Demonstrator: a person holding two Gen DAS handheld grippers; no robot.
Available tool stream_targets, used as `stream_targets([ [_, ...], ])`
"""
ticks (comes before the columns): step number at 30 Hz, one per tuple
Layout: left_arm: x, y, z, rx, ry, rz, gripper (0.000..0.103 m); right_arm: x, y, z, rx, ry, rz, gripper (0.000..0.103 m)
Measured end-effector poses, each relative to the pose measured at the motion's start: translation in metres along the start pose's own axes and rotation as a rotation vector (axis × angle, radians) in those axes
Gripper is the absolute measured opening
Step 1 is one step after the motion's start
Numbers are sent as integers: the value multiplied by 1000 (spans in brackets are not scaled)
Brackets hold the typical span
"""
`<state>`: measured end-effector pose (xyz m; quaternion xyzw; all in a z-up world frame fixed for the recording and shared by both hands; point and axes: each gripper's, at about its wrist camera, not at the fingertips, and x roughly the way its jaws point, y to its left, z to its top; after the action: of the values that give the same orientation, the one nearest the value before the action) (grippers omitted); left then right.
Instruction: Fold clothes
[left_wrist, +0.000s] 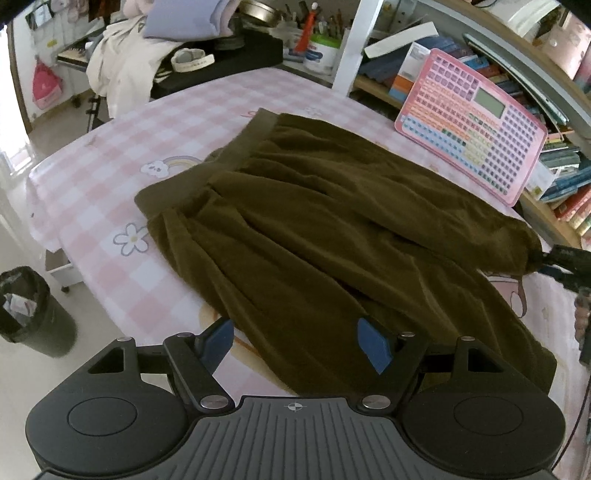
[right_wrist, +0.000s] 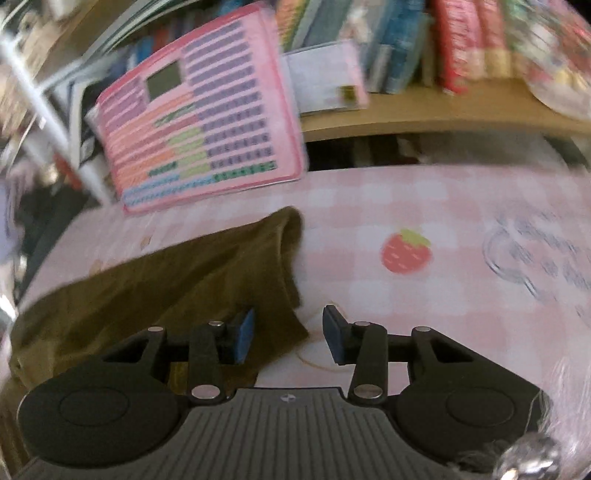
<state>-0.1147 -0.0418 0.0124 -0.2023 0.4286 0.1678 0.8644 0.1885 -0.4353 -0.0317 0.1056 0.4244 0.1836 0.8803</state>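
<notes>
pink checked counter (left_wrist: 110, 155) holds a soft, limp olive skirt (left_wrist: 314, 229) — likely light and floppy; pinch its hem corners, both grippers' jaws released
</notes>
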Motion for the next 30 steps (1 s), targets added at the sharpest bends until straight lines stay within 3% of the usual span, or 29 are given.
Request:
stream_targets([
  [2, -1, 0, 1, 1, -3, 5, 76, 5, 9, 7, -36, 48, 67, 9],
  [4, 1, -1, 2, -3, -1, 7, 76, 3, 19, 16, -38, 104, 170, 7],
  [7, 3, -2, 5, -9, 2, 10, 76, -8, 39, 30, 32, 58, 335, 7],
  [13, 6, -12, 7, 26, 3, 2, 76, 15, 91, 43, 93, 52, 409, 7],
  [16, 5, -12, 6, 30, 5, 9, 76, 29, 115, 45, 88, 38, 385, 7],
  [19, 3, -4, 6, -6, 1, 28, 76, 40, 152, 29, -33, 115, 427, 7],
  [22, 3, 2, 7, -28, -3, 39, 76, 49, 191, 9, -178, 211, 504, 15],
  [24, 2, 3, 7, -28, -6, 41, 76, 40, 207, -11, -271, 239, 574, 39],
  [27, 3, 7, 8, -32, -7, 43, 76, 17, 207, -29, -353, 239, 683, 40],
  [30, 3, 12, 9, -46, -6, 47, 76, 0, 193, -28, -430, 209, 681, 40],
])
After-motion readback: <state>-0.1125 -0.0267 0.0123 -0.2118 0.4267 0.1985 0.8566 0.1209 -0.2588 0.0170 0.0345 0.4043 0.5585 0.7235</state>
